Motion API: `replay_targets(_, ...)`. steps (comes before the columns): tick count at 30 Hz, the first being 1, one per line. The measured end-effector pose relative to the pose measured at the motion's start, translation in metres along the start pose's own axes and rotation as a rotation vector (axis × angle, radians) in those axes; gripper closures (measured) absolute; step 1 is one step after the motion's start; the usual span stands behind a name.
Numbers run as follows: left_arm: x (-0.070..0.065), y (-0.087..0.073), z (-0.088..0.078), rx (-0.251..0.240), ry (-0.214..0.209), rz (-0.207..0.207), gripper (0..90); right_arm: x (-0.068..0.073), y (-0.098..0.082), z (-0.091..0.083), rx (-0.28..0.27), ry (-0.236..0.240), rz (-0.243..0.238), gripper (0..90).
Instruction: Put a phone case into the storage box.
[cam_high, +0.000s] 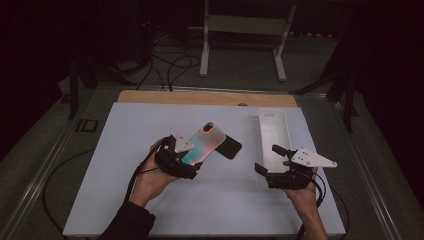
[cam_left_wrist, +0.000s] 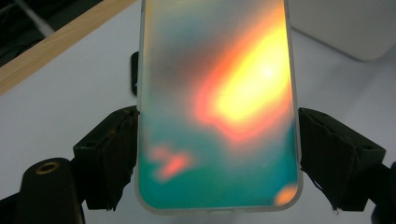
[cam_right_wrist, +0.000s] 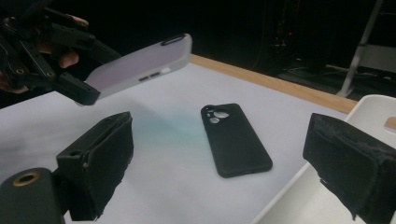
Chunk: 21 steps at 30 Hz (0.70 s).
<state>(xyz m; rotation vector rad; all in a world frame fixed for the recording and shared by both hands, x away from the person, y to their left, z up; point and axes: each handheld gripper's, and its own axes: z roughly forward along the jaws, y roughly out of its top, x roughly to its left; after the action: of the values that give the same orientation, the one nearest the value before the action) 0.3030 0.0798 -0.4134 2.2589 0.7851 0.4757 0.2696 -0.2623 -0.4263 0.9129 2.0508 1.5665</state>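
Note:
My left gripper (cam_high: 186, 161) is shut on a phone (cam_high: 202, 144) in a frosted case with a teal and orange glow, and holds it tilted above the table. In the left gripper view the jaws press both long sides of that phone (cam_left_wrist: 217, 102). In the right gripper view the lifted phone (cam_right_wrist: 140, 65) hangs at the upper left. A black phone case (cam_high: 231, 147) lies flat on the white mat, partly under the lifted phone, and its camera cutout shows clearly on the black case (cam_right_wrist: 236, 140). My right gripper (cam_high: 269, 159) stands open beside the white tray, jaws wide apart and empty.
A long white tray (cam_high: 273, 135) stands at the right of the white mat (cam_high: 150, 200); its rim (cam_right_wrist: 369, 109) shows close to my right jaw. A wooden table edge (cam_high: 200, 97) runs along the back. Cables and a white stand lie on the floor beyond.

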Motion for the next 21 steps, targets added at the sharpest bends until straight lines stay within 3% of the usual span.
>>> replay_targets(6, -0.011, 0.007, 0.011, -0.025, -0.041, 0.031, 16.8, 0.0, -0.002, 0.002, 0.013, 0.023, 0.045, 8.5)
replay_targets(10, -0.024, 0.015, 0.018, -0.057, -0.071, 0.061, 16.8, 0.001, -0.001, 0.003, 0.024, 0.043, 0.103, 8.5)
replay_targets(21, -0.055, 0.025, 0.024, -0.127, -0.143, 0.147, 16.8, 0.01, 0.004, 0.007, 0.046, 0.094, 0.122, 9.2)
